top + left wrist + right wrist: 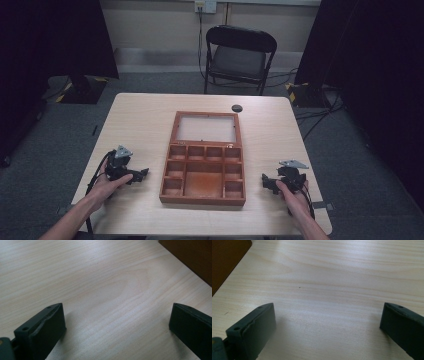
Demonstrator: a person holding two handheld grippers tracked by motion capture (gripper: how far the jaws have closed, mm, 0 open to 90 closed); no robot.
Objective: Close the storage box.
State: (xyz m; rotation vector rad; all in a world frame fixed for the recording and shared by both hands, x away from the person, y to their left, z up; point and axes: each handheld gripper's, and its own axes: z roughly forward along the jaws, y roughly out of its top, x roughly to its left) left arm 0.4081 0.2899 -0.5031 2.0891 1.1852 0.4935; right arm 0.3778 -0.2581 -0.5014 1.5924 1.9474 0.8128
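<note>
A brown wooden box (203, 165) lies open in the middle of the light wood table (140, 125), its glass-paned lid (205, 127) folded back flat and its several compartments bare. My left gripper (142, 173) rests on the table left of the box, held by a hand, jaws wide apart. In the left gripper view my left gripper (117, 325) has bare tabletop between its jaws, and the box's side (192, 257) shows at the upper right. My right gripper (265, 182) rests right of the box, open. In the right gripper view my right gripper (328, 325) spans bare wood, with the box's corner (224, 262) at the upper left.
A small dark round disc (236, 108) lies on the table behind the box. A black folding chair (239, 57) stands beyond the far edge. Dark curtains (380, 75) hang at both sides, and cables (315, 117) run over the floor at the right.
</note>
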